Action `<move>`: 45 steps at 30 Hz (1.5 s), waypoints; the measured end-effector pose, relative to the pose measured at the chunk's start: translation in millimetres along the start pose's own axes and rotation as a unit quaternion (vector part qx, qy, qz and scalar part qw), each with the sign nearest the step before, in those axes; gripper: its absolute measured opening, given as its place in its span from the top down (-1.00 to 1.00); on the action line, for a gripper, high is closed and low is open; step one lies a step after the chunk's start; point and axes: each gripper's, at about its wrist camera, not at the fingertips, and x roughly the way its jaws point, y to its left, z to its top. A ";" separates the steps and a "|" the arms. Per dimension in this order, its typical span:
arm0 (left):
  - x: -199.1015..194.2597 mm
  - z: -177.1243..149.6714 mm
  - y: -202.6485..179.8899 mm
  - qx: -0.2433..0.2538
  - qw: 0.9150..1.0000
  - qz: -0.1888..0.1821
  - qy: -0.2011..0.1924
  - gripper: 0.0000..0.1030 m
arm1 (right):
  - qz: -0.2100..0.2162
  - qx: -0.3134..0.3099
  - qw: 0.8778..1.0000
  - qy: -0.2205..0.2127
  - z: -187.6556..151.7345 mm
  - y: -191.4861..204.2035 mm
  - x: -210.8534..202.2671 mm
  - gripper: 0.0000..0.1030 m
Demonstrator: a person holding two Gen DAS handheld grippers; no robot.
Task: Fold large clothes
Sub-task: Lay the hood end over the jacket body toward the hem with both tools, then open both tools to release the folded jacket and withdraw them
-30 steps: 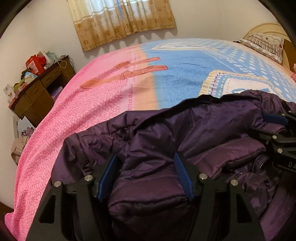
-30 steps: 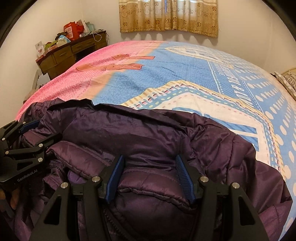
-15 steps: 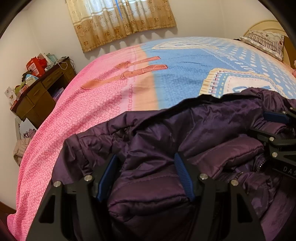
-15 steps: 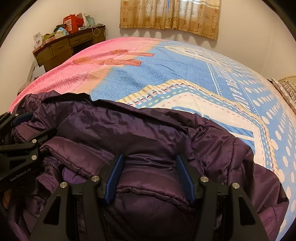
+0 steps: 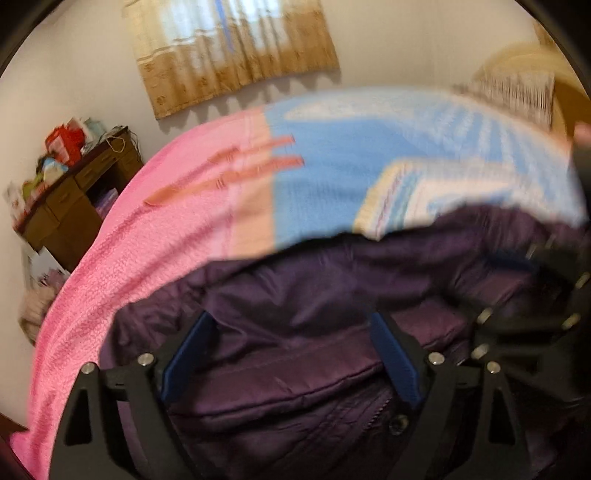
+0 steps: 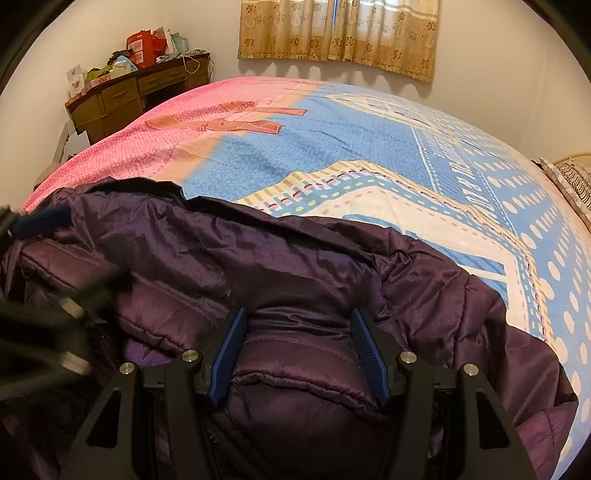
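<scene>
A dark purple padded jacket (image 5: 332,266) (image 6: 258,258) lies bunched at the near edge of the bed. My left gripper (image 5: 291,321) hangs over it with its jaws opening; the fabric lies loose between the blue pads (image 5: 184,358) and they no longer pinch it. My right gripper (image 6: 299,314) stays shut on a thick fold of the jacket, its pads pressing into both sides. Each gripper shows at the edge of the other's view: the right one (image 5: 535,332) on the right, the left one (image 6: 37,314) blurred on the left.
The bed carries a pink and blue patterned cover (image 5: 166,240) (image 6: 369,147) that stretches away beyond the jacket. A cluttered brown desk (image 5: 74,199) (image 6: 129,96) stands against the far left wall. A pillow (image 5: 509,92) lies at the right, and a curtain (image 6: 332,33) hangs behind.
The left gripper's jaws have spread wide and let go of the jacket fold, and its view has shifted and blurred. The right gripper keeps its grip and has not moved.
</scene>
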 end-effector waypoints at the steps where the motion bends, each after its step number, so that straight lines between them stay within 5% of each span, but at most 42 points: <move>1: 4.6 -1.0 -1.7 0.002 1.000 0.005 0.004 -0.84 | 0.000 0.000 1.000 0.000 -0.1 -0.1 0.0 -0.16; 4: 10.3 -0.3 8.0 -0.022 1.000 0.005 0.013 -1.00 | 0.000 0.000 1.000 0.000 -0.2 0.0 0.1 -0.16; 31: 21.0 -0.4 13.8 -0.052 0.997 -0.034 0.051 -1.00 | -0.012 -0.029 0.999 0.021 10.1 5.8 -1.8 -0.22; 34: 4.3 4.9 14.0 -0.060 0.996 -0.019 0.055 -1.00 | -0.016 -0.031 0.999 0.018 11.1 2.0 -16.6 -0.45; 45: -85.1 -6.5 26.1 -0.063 0.998 0.004 -0.025 -1.00 | 0.041 -0.014 0.999 -0.030 -17.9 -17.7 -111.9 -0.48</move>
